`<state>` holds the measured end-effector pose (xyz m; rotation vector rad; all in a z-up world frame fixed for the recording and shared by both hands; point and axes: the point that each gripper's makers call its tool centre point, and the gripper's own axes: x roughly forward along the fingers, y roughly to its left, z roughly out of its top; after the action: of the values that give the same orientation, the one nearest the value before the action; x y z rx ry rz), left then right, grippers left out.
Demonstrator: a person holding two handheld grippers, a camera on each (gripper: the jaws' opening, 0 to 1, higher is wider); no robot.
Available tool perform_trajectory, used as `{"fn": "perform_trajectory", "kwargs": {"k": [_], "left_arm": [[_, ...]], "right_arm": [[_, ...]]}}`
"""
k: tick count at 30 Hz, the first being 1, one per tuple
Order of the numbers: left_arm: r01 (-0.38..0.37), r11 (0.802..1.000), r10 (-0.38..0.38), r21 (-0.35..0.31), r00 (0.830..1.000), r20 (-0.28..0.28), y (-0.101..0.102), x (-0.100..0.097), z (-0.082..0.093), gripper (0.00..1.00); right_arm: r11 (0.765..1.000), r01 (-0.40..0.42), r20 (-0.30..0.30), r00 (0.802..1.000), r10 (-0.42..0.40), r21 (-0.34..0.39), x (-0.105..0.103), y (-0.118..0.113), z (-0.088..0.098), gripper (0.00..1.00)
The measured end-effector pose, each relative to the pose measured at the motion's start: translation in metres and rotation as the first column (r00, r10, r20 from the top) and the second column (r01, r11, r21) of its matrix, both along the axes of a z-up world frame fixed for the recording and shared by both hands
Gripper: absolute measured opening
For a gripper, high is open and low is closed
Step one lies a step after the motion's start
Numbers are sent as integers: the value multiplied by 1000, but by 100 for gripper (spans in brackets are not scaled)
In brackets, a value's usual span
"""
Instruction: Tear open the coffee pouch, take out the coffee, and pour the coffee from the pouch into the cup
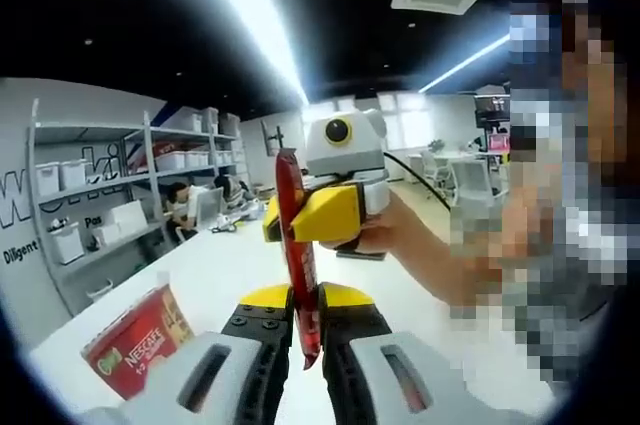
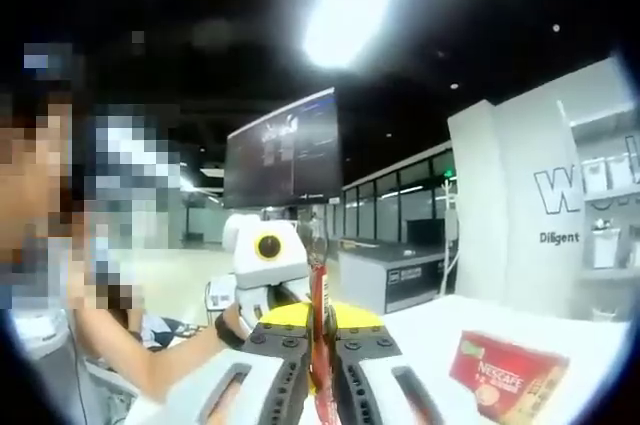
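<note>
In the left gripper view, the left gripper (image 1: 308,330) at 6 o'clock is clamped on the lower end of a red coffee pouch (image 1: 296,245) standing upright, while the right gripper (image 1: 300,213), coming in from 3 o'clock in a person's hand (image 1: 395,235), pinches the same stick near its upper part. In the right gripper view the pouch rises between the closed jaws at 6 o'clock. A red Nescafe box (image 1: 135,340) lies on the white table (image 1: 220,275) at 8 o'clock in the left gripper view.

Right hand-held gripper (image 2: 320,365) pinches red coffee pouch (image 2: 317,310).
</note>
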<state>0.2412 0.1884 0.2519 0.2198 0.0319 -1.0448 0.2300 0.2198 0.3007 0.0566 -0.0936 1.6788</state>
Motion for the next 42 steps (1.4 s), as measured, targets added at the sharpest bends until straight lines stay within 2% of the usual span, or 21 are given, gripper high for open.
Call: {"fn": "perform_trajectory", "kwargs": {"k": [4, 15, 16, 21, 23, 25, 27, 31, 34, 36, 41, 42], "left_arm": [[-13, 1000, 13, 14, 1000, 14, 2, -2, 2, 12], [-46, 999, 46, 2, 999, 2, 9, 5, 1, 12], [-47, 999, 47, 6, 999, 1, 9, 4, 1, 12], [-31, 999, 31, -12, 1000, 1, 11, 0, 7, 12], [-29, 1000, 29, -2, 1000, -12, 11, -2, 6, 12], [-36, 999, 36, 4, 999, -13, 21, 3, 11, 12], [-23, 999, 23, -26, 1000, -16, 28, 4, 16, 12], [6, 999, -8, -35, 998, -56, 30, -1, 10, 12], [31, 1000, -31, 3, 996, -81, 23, -11, -2, 12], [41, 999, -39, 24, 995, -88, 20, -15, -7, 12], [60, 997, -53, 59, 993, -110, 14, -16, -17, 12], [60, 996, -53, 61, 992, -115, 20, -11, -16, 12]], "right_arm": [[1000, -2, 14, 1000, 2, 10, -3, 1, 2, 7], [1000, -1, -2, 1000, 1, 21, 4, 7, 1, 7], [1000, -1, 6, 1000, 1, 19, 2, 7, 1, 7], [997, -16, 137, 991, 5, 81, -3, 4, 10, 9], [992, -37, 139, 990, 20, 125, -6, 1, 16, 12], [988, -59, 126, 991, 41, 140, -8, -2, 20, 15], [988, -69, 129, 990, 51, 138, -8, -3, 20, 17], [988, -68, 136, 989, 49, 138, -8, -5, 19, 18], [986, -102, 132, 988, 84, 135, -12, -7, 19, 18], [986, -117, 125, 987, 101, 121, -15, -7, 17, 15], [989, -94, 121, 989, 80, 112, -9, -6, 15, 9], [990, -93, 117, 990, 80, 111, -9, -7, 15, 6]]}}
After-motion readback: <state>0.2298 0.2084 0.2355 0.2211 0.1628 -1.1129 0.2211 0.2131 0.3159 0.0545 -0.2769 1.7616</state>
